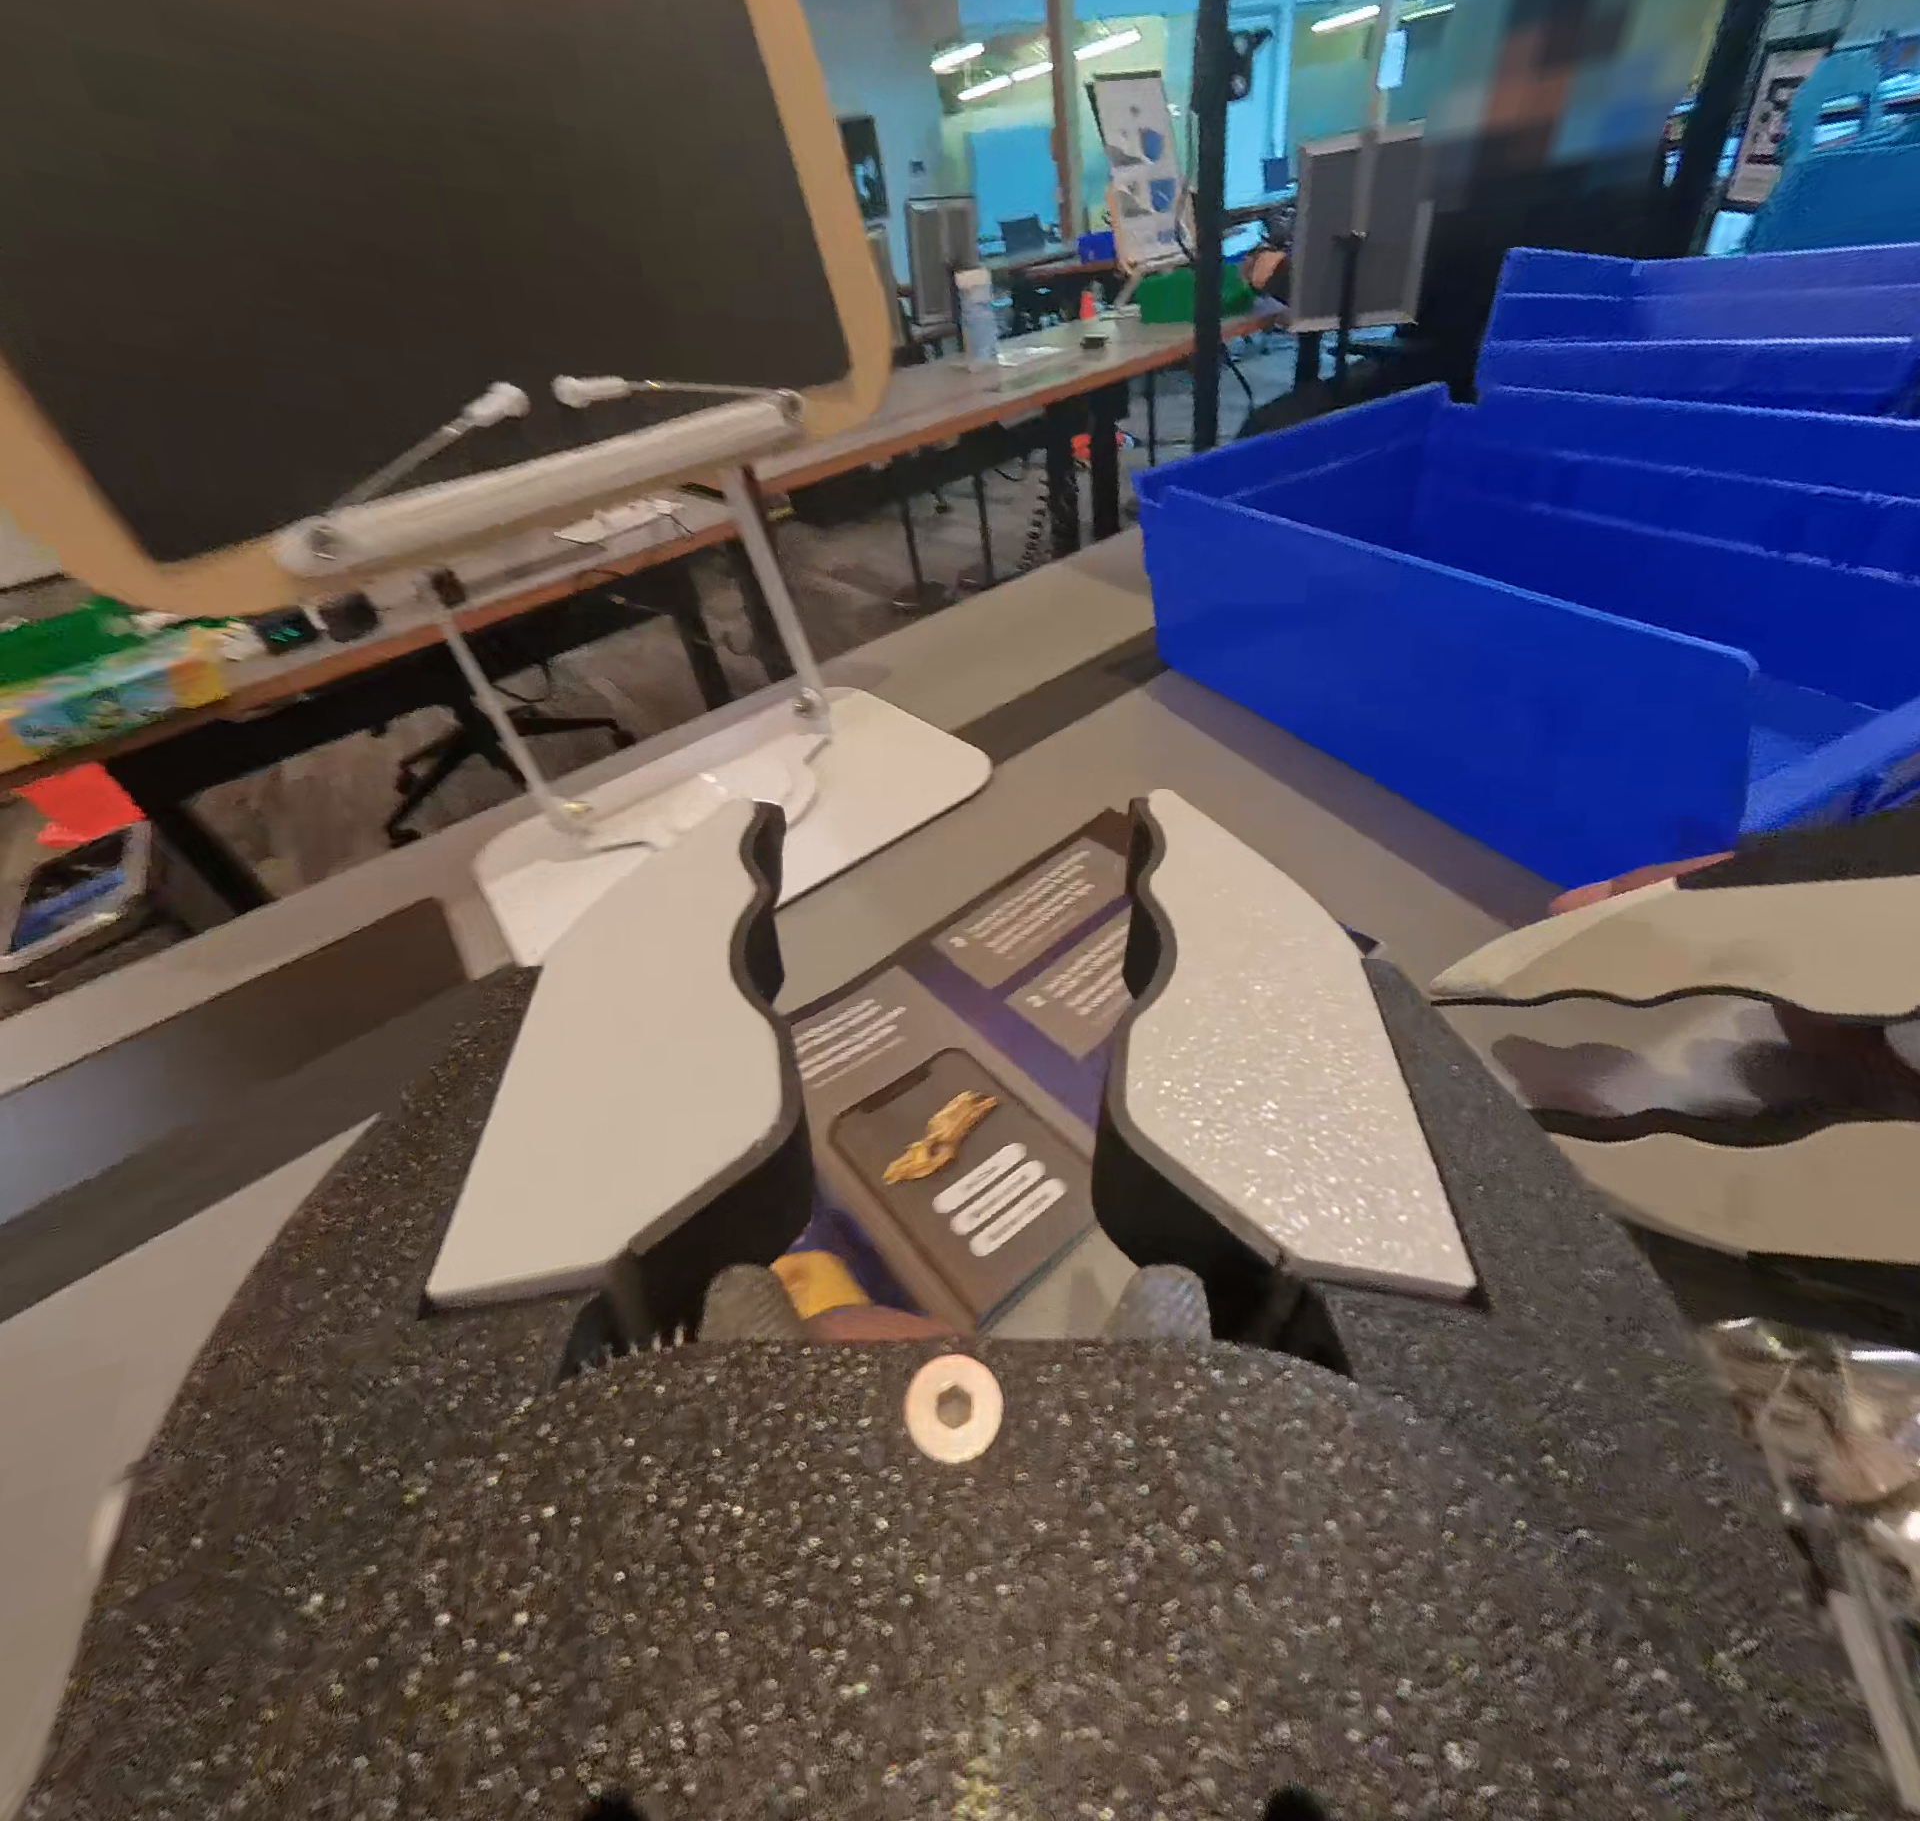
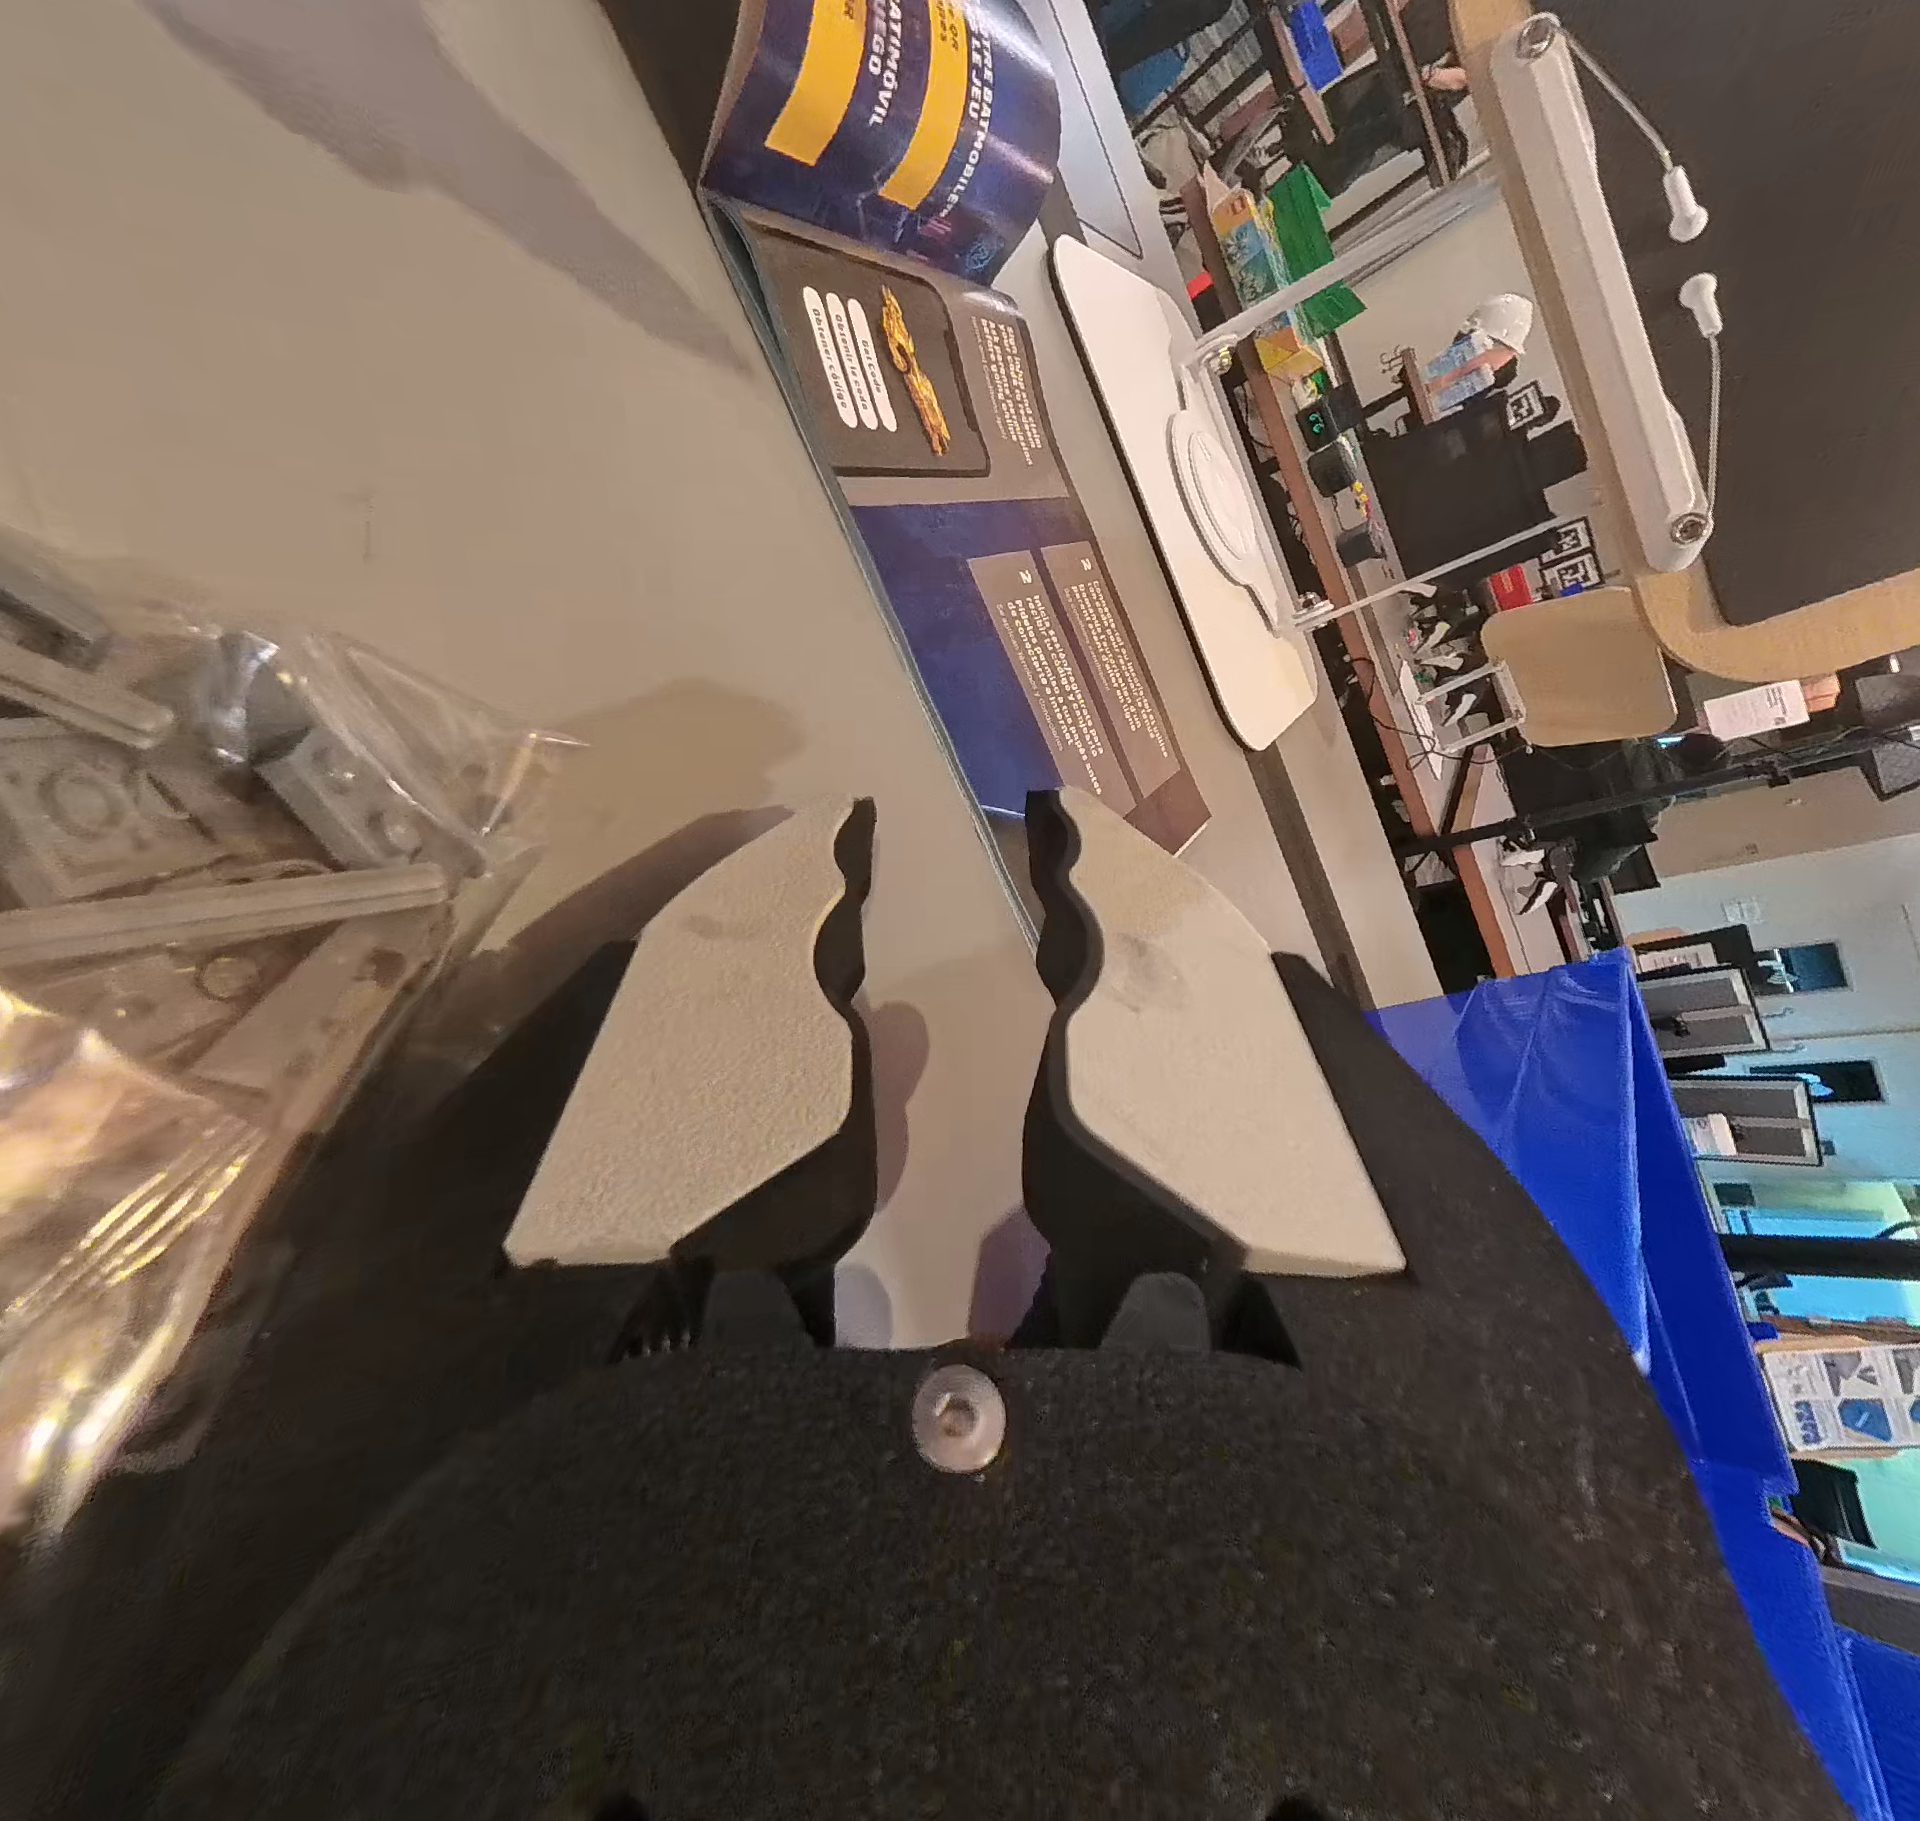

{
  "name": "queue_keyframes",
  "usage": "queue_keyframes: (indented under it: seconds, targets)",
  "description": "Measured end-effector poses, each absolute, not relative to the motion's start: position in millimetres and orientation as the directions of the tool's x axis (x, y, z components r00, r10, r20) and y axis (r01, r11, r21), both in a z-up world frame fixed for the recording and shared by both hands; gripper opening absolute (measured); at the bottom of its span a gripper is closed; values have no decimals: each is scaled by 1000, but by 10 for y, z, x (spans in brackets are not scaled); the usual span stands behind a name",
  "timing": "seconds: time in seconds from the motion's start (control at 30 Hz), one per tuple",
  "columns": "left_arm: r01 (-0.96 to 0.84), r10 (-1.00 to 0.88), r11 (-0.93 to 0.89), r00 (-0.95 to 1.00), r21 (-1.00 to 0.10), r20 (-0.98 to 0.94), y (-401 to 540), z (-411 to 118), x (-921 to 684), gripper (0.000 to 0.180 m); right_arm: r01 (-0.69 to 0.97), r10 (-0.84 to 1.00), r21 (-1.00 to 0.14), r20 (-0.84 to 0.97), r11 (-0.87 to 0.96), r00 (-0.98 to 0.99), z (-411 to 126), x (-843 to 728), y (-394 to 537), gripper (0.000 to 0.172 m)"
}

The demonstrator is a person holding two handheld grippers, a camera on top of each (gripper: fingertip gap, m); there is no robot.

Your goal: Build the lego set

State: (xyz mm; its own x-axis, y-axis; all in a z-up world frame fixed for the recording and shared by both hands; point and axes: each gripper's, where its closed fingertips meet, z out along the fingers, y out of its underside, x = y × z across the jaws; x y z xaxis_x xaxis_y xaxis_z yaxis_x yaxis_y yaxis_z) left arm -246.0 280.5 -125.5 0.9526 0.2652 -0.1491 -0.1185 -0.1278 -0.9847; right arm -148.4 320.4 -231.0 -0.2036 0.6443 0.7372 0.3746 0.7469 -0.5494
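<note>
An open booklet (image 1: 956,1137) with dark blue pages lies flat on the grey table (image 1: 1299,795). My left gripper (image 1: 951,836) hovers over it, its fingers wide apart and nothing between the pads. In the right wrist view the booklet (image 2: 935,483) lies ahead, with one page (image 2: 894,57) curled up at its far end. My right gripper (image 2: 951,826) is open and holds nothing. The booklet's near edge passes just by its right fingertip (image 2: 1049,836). The right gripper also shows at the right edge of the left wrist view (image 1: 1475,1018), beside the booklet.
Blue plastic bins (image 1: 1507,649) stand to the right of the booklet. A white-based stand (image 1: 831,784) carrying a dark board (image 1: 416,213) stands beyond it. A clear bag of grey parts (image 2: 208,836) lies beside my right gripper. The table's far edge (image 1: 312,898) drops to the floor.
</note>
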Motion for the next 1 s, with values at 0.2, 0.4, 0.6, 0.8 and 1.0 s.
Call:
queue_keyframes:
  seconds: [0.2, 0.4, 0.6, 0.8, 1.0]
  targets:
    - [-255, 198, -181, 937, -950, -289, 3080, -1639, -2157, 60, 368, 684, -594, 703, 715, -194, -2271, -1468, 3224, 30]
    - [-385, 179, -206, 889, -900, -422, 3070, -1684, -2057, 58, 397, 686, -588, 707, 704, -169, -2279, -1417, 3369, 29]
    - [-393, 30, -344, 903, -853, -428, 3219, -1948, -1990, 59, 416, 731, -630, 667, 656, -143, -2255, -1424, 3452, 29]
    - [-284, -48, -442, 954, -850, -294, 3173, -2114, -1999, 56, 416, 747, -645, 649, 641, -145, -2252, -1417, 3459, 29]
    - [-281, -87, -504, 957, -817, -275, 3195, -2228, -1977, 58, 398, 742, -650, 657, 648, -136, -2226, -1367, 3456, 29]
